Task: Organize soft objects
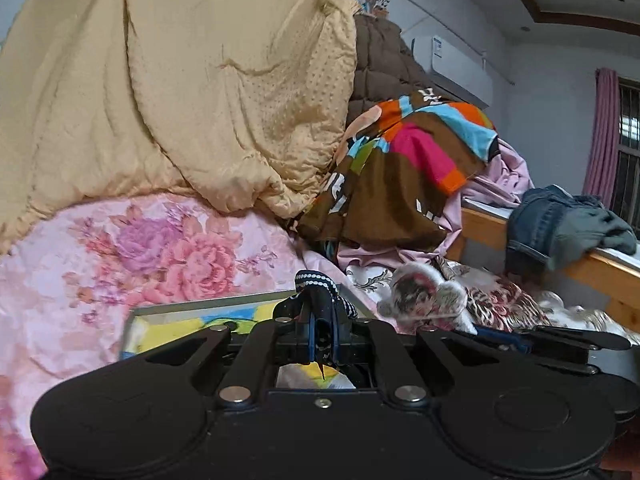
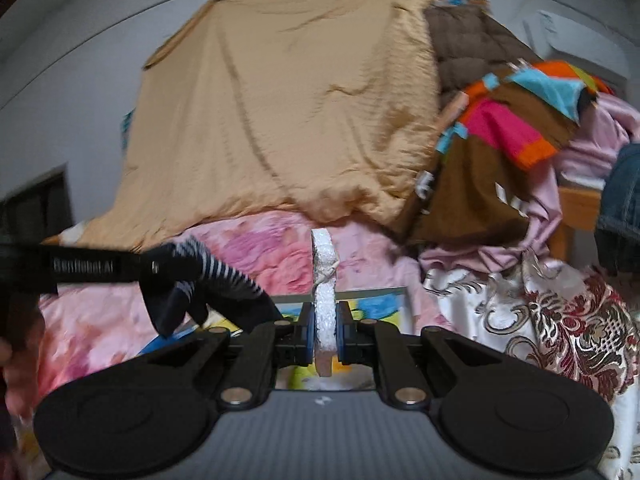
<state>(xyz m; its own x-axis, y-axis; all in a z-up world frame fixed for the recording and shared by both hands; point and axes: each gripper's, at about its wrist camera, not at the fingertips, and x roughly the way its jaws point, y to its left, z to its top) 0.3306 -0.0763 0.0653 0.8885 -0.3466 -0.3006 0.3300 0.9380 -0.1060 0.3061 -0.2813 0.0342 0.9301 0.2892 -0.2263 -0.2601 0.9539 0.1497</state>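
I am looking along the left gripper (image 1: pixel 322 330), which is clamping a sock (image 1: pixel 320 292), with a framed picture (image 1: pixel 192 320) lying flat on the floral bedspread (image 1: pixel 140 248) just beneath it. Behind the bedspread a quilt (image 1: pixel 180 80) is heaping up, and to its right a patchwork blanket (image 1: pixel 404 168) is draping over a padded coat (image 1: pixel 380 64). To my right the right gripper (image 2: pixel 325 330) is pinching a plush toy (image 2: pixel 325 280), which is standing edge-on between its fingers. Farther right, jeans (image 1: pixel 560 220) are hanging over a wooden bed rail (image 1: pixel 600 276), with a brocade cover (image 2: pixel 540 320) lying below them. In the right wrist view, the left gripper (image 2: pixel 160 268) is reaching in from the left, in front of the quilt (image 2: pixel 300 120).
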